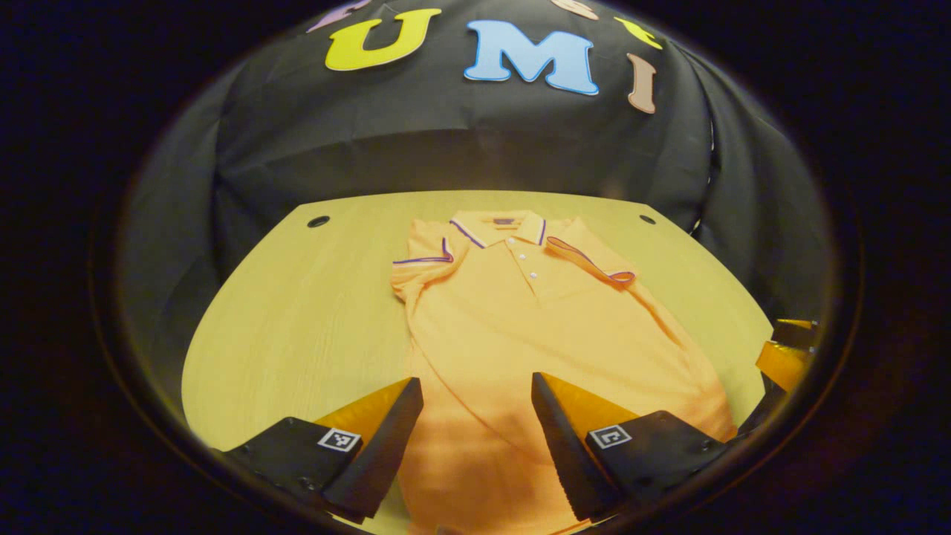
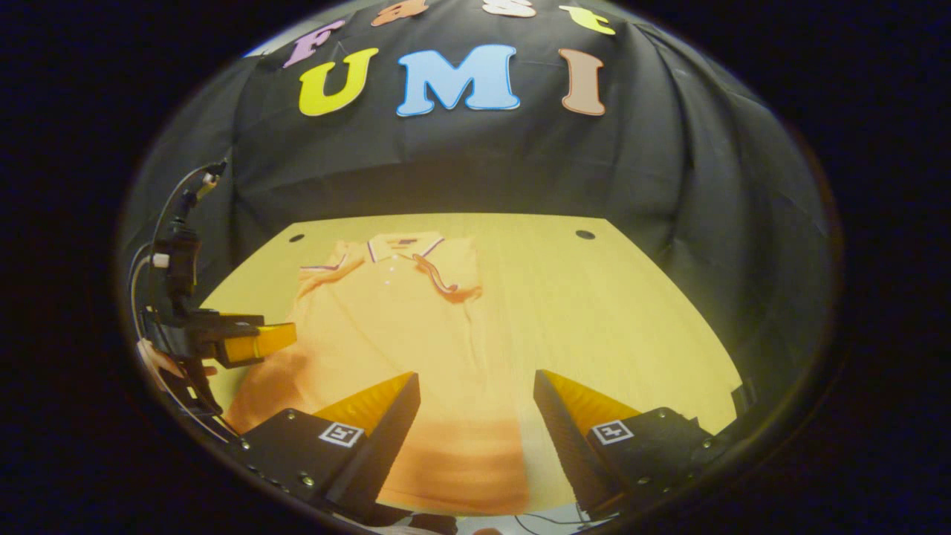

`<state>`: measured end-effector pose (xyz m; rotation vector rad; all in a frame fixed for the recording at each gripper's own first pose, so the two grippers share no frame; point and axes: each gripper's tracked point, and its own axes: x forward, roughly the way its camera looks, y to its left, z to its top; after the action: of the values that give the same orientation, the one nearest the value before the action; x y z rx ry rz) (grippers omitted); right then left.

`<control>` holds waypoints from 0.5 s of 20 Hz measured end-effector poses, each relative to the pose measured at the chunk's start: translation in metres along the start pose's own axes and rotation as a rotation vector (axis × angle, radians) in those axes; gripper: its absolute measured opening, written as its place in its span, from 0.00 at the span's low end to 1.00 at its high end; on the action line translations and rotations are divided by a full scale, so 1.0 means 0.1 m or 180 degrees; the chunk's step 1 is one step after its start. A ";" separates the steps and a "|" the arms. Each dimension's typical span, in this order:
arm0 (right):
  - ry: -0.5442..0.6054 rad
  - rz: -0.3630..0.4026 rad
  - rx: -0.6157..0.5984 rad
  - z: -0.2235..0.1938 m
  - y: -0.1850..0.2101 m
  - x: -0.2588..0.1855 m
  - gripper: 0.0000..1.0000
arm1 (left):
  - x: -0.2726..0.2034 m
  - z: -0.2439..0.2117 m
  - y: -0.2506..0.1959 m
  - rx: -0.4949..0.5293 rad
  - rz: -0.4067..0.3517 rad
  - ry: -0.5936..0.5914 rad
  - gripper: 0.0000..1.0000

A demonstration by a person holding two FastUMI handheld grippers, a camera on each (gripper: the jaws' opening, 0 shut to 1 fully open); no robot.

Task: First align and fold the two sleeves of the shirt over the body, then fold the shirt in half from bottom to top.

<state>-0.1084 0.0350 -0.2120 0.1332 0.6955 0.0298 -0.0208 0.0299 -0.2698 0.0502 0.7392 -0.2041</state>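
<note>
Already both sleeves lie folded over the orange shirt (image 1: 520, 327); both claws gape wide, empty.

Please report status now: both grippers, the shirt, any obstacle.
Left gripper open, right gripper open, both above the hem. Shirt flat on table, both sleeves folded in, bottom fold not done. No obstacle seen.

Pale wooden table (image 1: 297, 312), two round holes near its far edge, black cloth wall (image 2: 669, 163)

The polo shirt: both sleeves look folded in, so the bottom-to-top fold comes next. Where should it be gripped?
Grip the polo shirt at its hem corners, nearest both grippers, coming from the near table edge; it lies flat, collar far.
</note>
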 end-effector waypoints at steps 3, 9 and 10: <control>0.0126 -0.0018 -0.0034 -0.29 -0.05 0.01 0.95 | -0.24 -0.18 0.01 0.0042 -0.0011 -0.0007 0.96; 0.0350 -0.0018 -0.0016 -0.72 -0.10 0.03 0.95 | -0.64 -0.67 0.11 -0.0180 0.0016 0.0121 0.96; 0.0370 -0.0015 -0.0019 -0.78 -0.09 0.01 0.96 | -0.71 -0.77 0.13 -0.0195 0.0014 0.0149 0.96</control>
<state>-0.1578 0.0346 -0.2732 0.1250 0.8117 0.0352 -0.1205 0.0636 -0.2786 -0.0016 0.7913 -0.1766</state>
